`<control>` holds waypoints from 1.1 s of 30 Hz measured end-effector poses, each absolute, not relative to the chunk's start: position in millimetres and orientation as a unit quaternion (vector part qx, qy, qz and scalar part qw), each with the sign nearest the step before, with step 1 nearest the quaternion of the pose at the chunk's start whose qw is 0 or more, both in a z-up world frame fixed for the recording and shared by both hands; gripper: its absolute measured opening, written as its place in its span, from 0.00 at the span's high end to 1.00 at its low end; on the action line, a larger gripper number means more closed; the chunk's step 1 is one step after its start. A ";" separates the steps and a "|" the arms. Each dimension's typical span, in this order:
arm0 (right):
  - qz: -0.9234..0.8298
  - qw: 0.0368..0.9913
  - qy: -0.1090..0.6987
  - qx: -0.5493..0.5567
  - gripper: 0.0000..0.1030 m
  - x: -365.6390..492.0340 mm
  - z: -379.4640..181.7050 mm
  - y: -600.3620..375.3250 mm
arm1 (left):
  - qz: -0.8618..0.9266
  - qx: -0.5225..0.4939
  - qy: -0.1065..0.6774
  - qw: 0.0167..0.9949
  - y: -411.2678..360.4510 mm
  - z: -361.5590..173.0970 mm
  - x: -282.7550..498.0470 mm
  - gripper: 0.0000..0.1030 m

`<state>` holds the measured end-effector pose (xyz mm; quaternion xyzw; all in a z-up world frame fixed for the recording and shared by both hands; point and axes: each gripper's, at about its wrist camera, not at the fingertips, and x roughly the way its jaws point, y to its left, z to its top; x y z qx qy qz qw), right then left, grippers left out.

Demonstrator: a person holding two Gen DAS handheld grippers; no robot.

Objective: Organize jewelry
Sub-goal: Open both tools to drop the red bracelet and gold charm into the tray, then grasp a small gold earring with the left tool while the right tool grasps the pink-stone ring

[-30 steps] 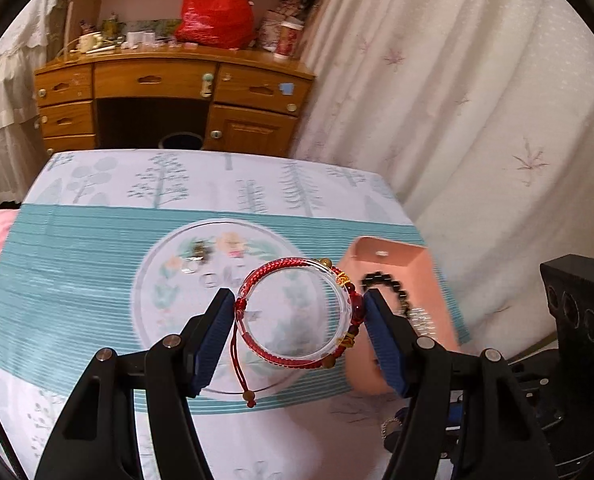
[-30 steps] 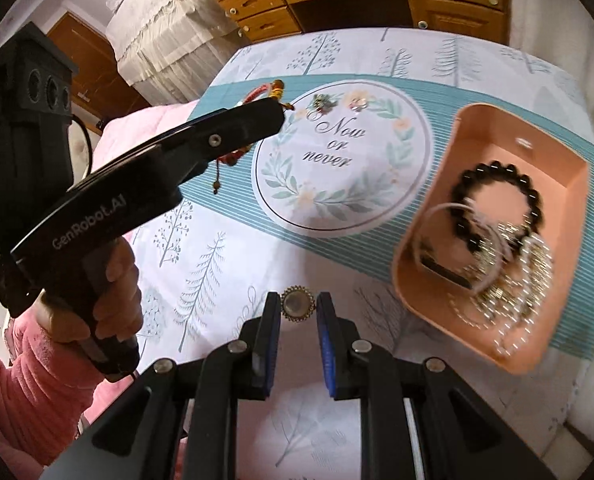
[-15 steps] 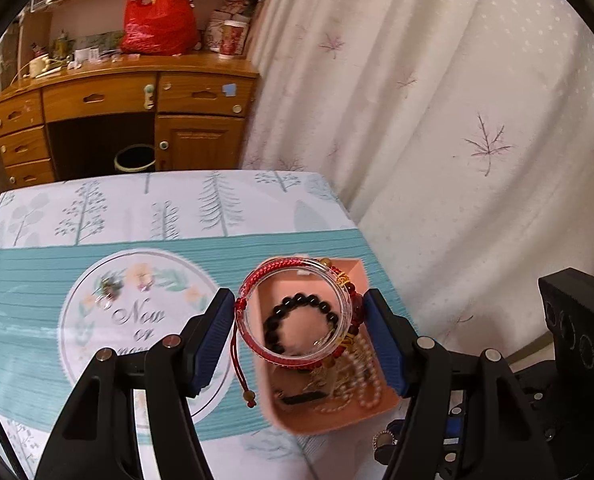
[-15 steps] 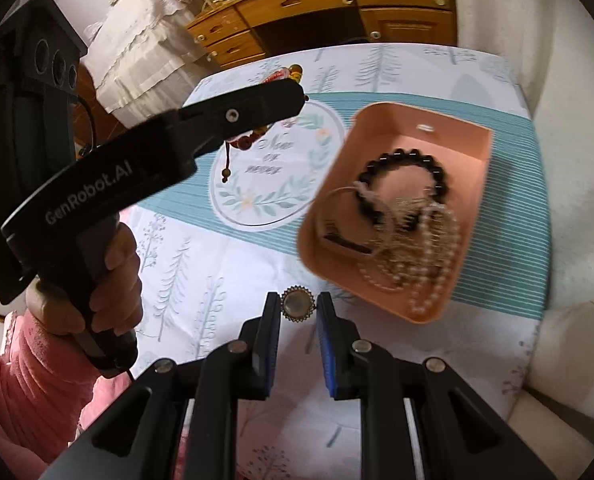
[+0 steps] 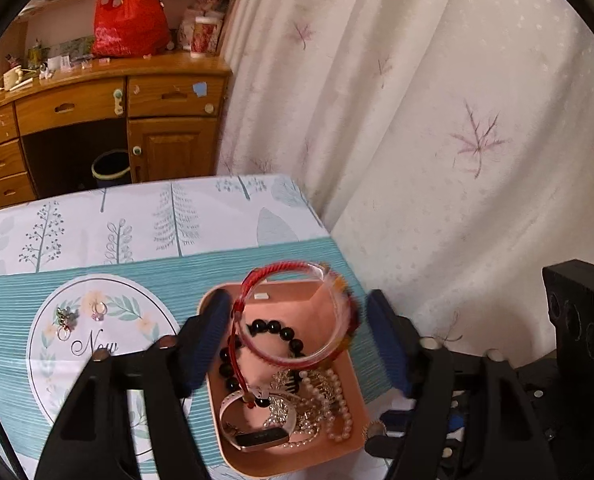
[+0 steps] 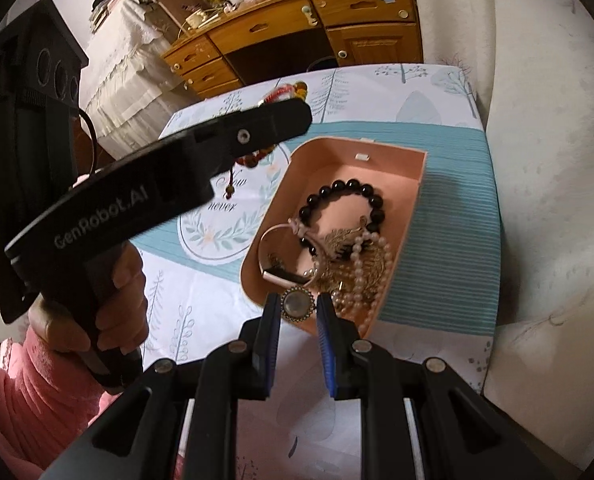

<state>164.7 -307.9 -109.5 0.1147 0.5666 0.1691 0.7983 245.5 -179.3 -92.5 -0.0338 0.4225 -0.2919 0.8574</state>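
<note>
My left gripper (image 5: pixel 297 324) is open above the pink tray (image 5: pixel 217 300). The red cord and clear bangle bracelet (image 5: pixel 293 356) is blurred between the fingers, tilted, with a gap to the right finger. The tray holds a black bead bracelet (image 5: pixel 273 327), pearls (image 5: pixel 339 404) and a white band (image 5: pixel 253 436). My right gripper (image 6: pixel 297 308) is shut on a round gold brooch (image 6: pixel 297 305) at the tray's near edge (image 6: pixel 257 280). The left gripper's body (image 6: pixel 157 184) shows at the tray's left in the right wrist view.
Small rings and earrings (image 5: pixel 67 318) lie on the cloth's round "Now or never" print (image 5: pixel 97 344). A curtain (image 5: pixel 437 120) hangs close on the right of the table. A wooden desk (image 5: pixel 97 112) stands behind.
My left gripper moved right over the tray and its fingers spread; the red bracelet has come loose and tilts downward. My right gripper moved with the brooch to the tray's edge.
</note>
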 end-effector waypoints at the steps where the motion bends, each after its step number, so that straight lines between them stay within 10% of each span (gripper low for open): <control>1: 0.166 0.795 0.570 0.126 0.81 167.6 -112.6 -310.0 | -0.284 -0.028 0.425 0.859 -180.7 -93.7 246.4 0.17; 5: 0.145 0.780 0.592 0.143 0.64 174.5 -123.1 -313.8 | -0.264 -0.021 0.428 0.864 -177.7 -97.3 250.0 0.16; 33: 0.134 0.760 0.619 0.145 0.64 217.6 -136.3 -207.3 | -0.142 0.031 0.478 0.866 -18.6 -137.9 276.2 0.14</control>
